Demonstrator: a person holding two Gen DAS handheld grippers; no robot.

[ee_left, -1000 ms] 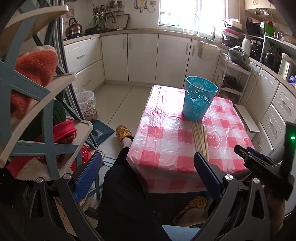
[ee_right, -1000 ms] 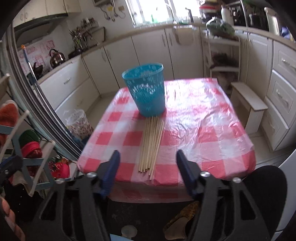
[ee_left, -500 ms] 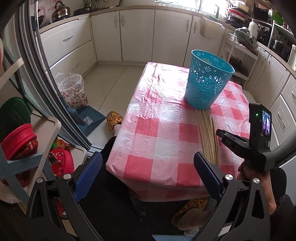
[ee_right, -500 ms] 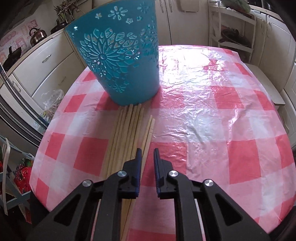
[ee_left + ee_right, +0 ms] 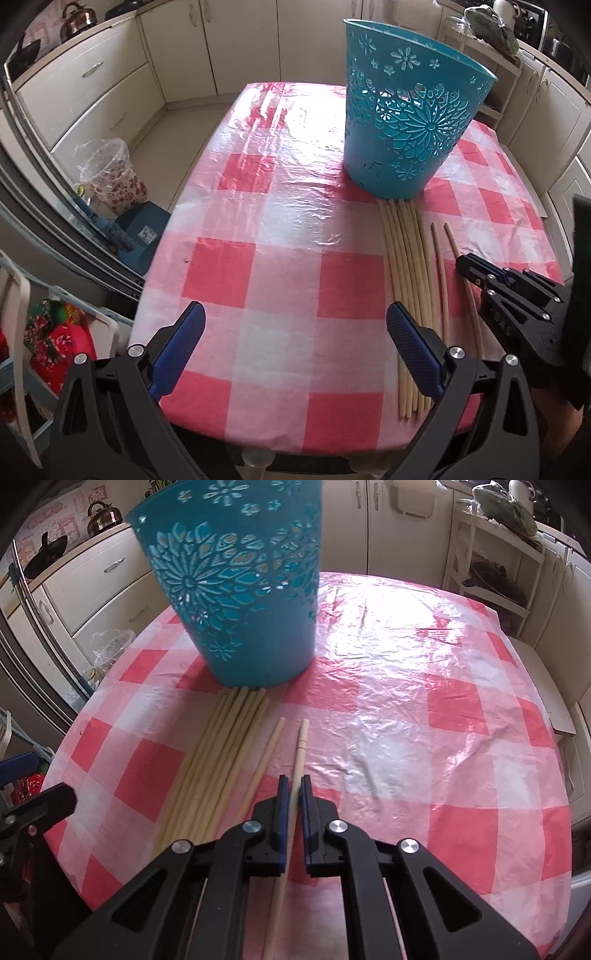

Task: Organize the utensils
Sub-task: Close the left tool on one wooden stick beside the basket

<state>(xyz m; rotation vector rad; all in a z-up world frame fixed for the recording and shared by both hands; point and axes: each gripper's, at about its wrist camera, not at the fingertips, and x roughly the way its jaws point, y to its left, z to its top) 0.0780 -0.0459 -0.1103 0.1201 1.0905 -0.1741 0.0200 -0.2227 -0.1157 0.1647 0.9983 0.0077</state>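
A teal perforated basket (image 5: 410, 122) stands upright on the red-and-white checked table (image 5: 280, 236); it also shows in the right wrist view (image 5: 243, 590). Several long wooden chopsticks (image 5: 404, 280) lie in a bundle in front of it, also seen in the right wrist view (image 5: 218, 760). Two more lie apart to the right. My right gripper (image 5: 294, 786) is shut on the rightmost chopstick (image 5: 301, 742), low over the table; it shows in the left wrist view (image 5: 461, 263). My left gripper (image 5: 295, 332) is open and empty above the table's near edge.
A bagged bin (image 5: 110, 177) and a blue dustpan (image 5: 140, 232) sit on the floor left of the table. A shelf with red cloth items (image 5: 55, 339) is at near left. White cabinets (image 5: 110, 85) line the back, and a low bench (image 5: 546, 686) stands right of the table.
Both grippers moved forward and down toward the table. The right gripper closed around the rightmost chopstick, which now lies apart from the bundle. The left gripper stayed open.
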